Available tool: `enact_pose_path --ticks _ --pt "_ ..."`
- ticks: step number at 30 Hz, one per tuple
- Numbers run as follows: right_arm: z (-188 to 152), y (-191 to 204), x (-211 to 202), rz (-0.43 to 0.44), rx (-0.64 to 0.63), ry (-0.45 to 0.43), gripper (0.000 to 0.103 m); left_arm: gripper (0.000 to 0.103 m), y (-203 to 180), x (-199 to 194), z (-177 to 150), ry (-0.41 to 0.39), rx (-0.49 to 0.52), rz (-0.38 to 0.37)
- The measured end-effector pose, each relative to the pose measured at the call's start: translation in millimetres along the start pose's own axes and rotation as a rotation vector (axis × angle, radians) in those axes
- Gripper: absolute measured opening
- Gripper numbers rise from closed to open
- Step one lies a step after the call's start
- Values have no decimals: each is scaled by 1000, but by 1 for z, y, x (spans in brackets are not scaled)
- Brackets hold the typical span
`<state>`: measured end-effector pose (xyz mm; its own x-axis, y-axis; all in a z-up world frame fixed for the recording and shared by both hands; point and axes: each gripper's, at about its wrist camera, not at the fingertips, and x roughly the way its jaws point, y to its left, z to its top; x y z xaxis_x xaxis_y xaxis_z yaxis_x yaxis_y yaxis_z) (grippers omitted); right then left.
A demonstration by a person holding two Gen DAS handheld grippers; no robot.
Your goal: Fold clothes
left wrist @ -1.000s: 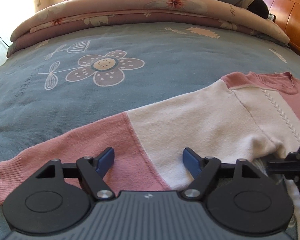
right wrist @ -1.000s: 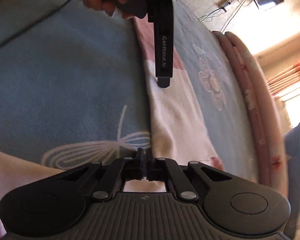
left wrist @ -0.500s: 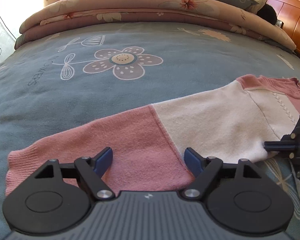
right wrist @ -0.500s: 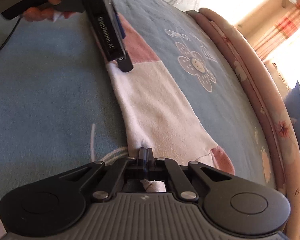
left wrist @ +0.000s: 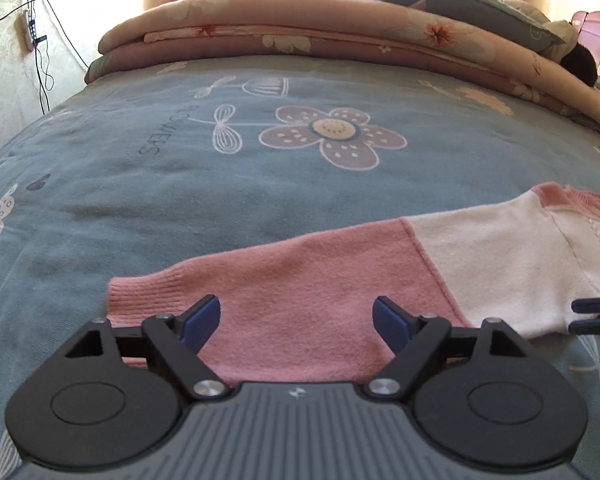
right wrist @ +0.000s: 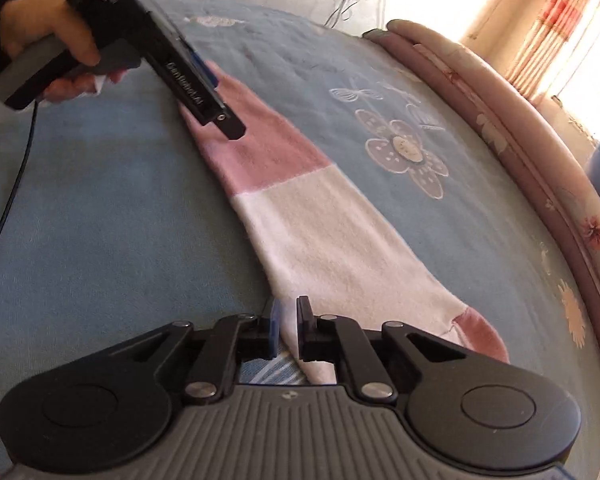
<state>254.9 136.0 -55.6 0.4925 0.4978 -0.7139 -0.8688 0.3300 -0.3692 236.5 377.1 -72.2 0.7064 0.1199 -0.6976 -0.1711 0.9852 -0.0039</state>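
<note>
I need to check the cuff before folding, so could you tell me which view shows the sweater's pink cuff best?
The left wrist view: the ribbed pink cuff lies unobstructed just ahead of the left hand-held gripper. In the right wrist view, that gripper hides it.

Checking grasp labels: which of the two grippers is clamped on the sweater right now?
The right gripper: its jaws pinch the white edge of the sweater. The left gripper hangs over the pink cuff end, jaws opening wide, pads pressing nothing.
</note>
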Motion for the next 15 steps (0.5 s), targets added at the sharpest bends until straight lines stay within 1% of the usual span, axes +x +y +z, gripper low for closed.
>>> enact_pose_path --ticks 1,3,4,5,6,7,8,9,10,11,13,15 --pt "3 1 2 -41 -3 -10 10 84 2 0 2 -1 -7 10" --pt "9 3 12 -87 28 -9 11 84 5 5 2 14 -19 29" --pt "11 5 18 -84 45 5 11 84 7 10 1 33 -22 36" --pt "12 8 23 -64 61 17 10 84 10 15 -2 52 -28 48" --pt "14 11 27 -38 75 24 8 87 13 17 -6 52 -33 56" --pt "16 15 26 -15 82 24 2 87 17 19 -8 53 -40 60" --pt "18 16 24 21 89 19 3 87 20 16 -8 53 -50 64" --pt "20 14 16 86 105 3 7 86 24 13 -6 56 -64 89" --pt "22 9 7 138 134 -13 16 85 27 9 -4 58 -76 112" --pt "24 5 -2 140 156 -22 18 85 29 4 -1 55 -84 121" --pt "25 -6 -23 88 175 -28 20 85 33 -10 7 36 -105 94" --pt "21 -20 -45 50 208 -38 28 85 33 -23 16 13 -120 67"
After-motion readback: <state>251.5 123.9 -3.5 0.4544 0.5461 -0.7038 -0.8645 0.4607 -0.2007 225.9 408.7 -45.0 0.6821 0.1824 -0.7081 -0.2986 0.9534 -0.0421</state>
